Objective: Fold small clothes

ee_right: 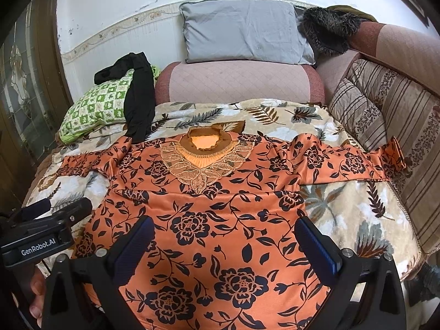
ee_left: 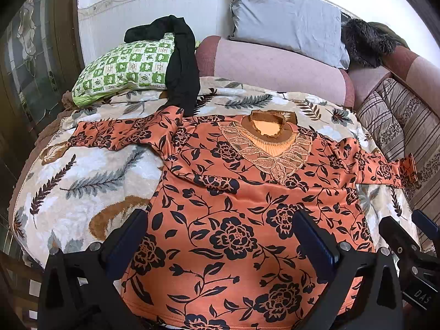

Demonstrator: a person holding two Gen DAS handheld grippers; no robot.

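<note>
An orange top [ee_left: 236,198] [ee_right: 220,206] with black flowers and a brown lace collar lies flat, face up, on a leaf-patterned blanket [ee_left: 90,176] [ee_right: 346,203], sleeves spread to both sides. My left gripper [ee_left: 222,220] hovers open over the lower left part of the top, nothing between its fingers. My right gripper [ee_right: 225,228] hovers open over the lower middle of the top, also holding nothing. In the left wrist view the right gripper [ee_left: 412,225] shows at the right edge; in the right wrist view the left gripper [ee_right: 55,211] shows at the left edge.
A black garment [ee_left: 181,63] [ee_right: 140,93] drapes over a green checked pillow [ee_left: 123,68] [ee_right: 93,107], touching the top's left shoulder. A grey pillow [ee_left: 286,19] [ee_right: 244,30] rests on the pink sofa back [ee_right: 236,82]. Striped cushions [ee_right: 385,115] line the right side. A hand [ee_right: 37,288] is at lower left.
</note>
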